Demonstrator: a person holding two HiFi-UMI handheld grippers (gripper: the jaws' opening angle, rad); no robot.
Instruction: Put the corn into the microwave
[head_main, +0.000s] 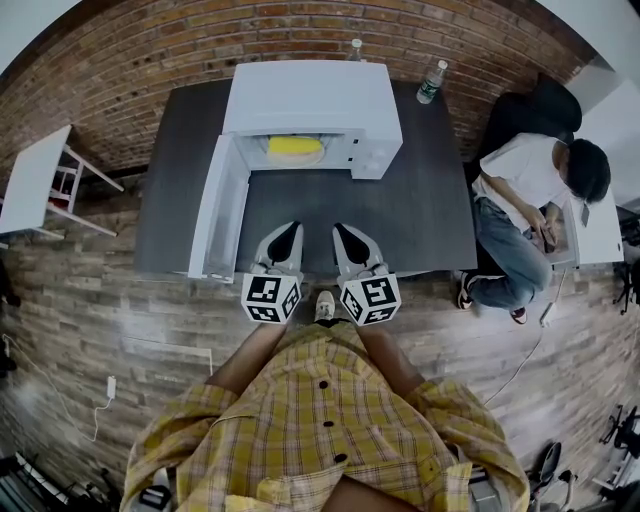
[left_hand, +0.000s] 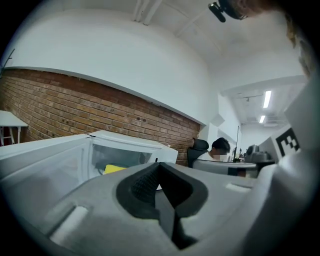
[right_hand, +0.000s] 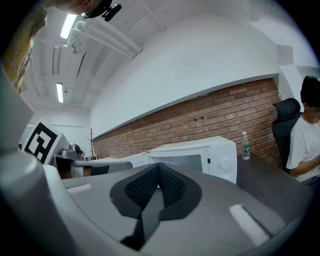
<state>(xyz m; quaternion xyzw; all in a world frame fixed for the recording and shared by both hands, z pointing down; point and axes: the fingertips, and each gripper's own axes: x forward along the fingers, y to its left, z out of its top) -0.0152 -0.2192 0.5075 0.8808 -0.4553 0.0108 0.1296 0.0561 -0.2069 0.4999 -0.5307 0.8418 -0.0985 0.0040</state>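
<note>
The yellow corn (head_main: 295, 147) lies inside the white microwave (head_main: 310, 95), whose door (head_main: 218, 210) hangs open toward the front left. The corn (left_hand: 114, 169) also shows through the microwave opening in the left gripper view. Both grippers hover side by side over the near edge of the dark table (head_main: 420, 215), well short of the microwave. My left gripper (head_main: 287, 237) is shut with nothing between its jaws. My right gripper (head_main: 349, 238) is likewise shut and empty. In the right gripper view the microwave (right_hand: 200, 155) stands ahead, slightly to the right.
A plastic water bottle (head_main: 431, 82) stands at the table's back right, a second bottle (head_main: 355, 47) behind the microwave. A person in a white shirt (head_main: 525, 215) sits at the table's right end. A small white side table (head_main: 35, 180) is at left, with a brick wall behind.
</note>
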